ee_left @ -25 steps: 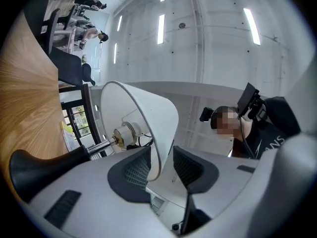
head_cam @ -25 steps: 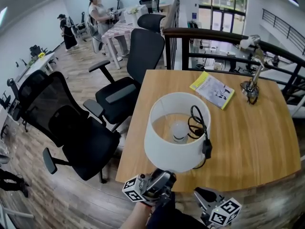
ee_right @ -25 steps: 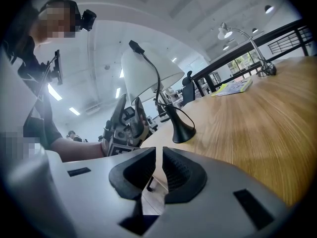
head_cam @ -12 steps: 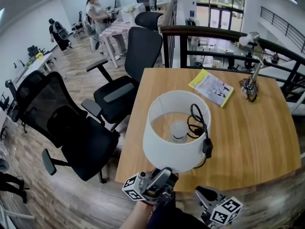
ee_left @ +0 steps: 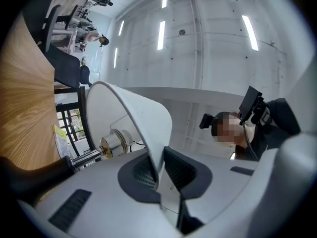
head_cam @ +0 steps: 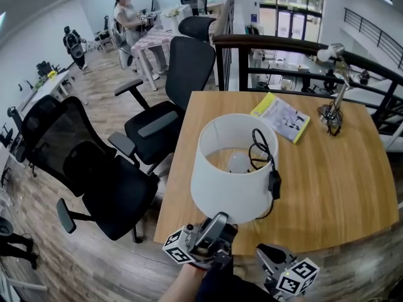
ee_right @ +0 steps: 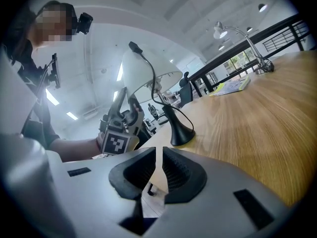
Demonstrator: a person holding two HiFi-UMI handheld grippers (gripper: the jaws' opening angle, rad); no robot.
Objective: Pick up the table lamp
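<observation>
The table lamp has a white drum shade (head_cam: 230, 190) with a bulb inside and a black cord with a switch (head_cam: 274, 184) hanging over its rim. It stands at the near middle of the wooden table (head_cam: 334, 187). My left gripper (head_cam: 219, 224) points upward at the shade's near lower rim. Its jaws have just been closing, and in the left gripper view the shade's wall (ee_left: 133, 113) is pinched between the pads of the left gripper (ee_left: 161, 165). My right gripper (head_cam: 266, 255) waits to the right, below the table edge. In the right gripper view the right gripper (ee_right: 159, 157) is shut on nothing and faces the lamp's black base (ee_right: 181, 133).
A yellow-edged booklet (head_cam: 281, 117) and a silver desk lamp (head_cam: 332, 109) lie at the table's far side, backed by a dark railing (head_cam: 296, 46). Black office chairs (head_cam: 160, 121) stand close to the table's left edge. People work at desks far back.
The left gripper's jaws have narrowed onto the shade's lower rim. The shade sits slightly higher in the head view than before. The right gripper has stayed put.
</observation>
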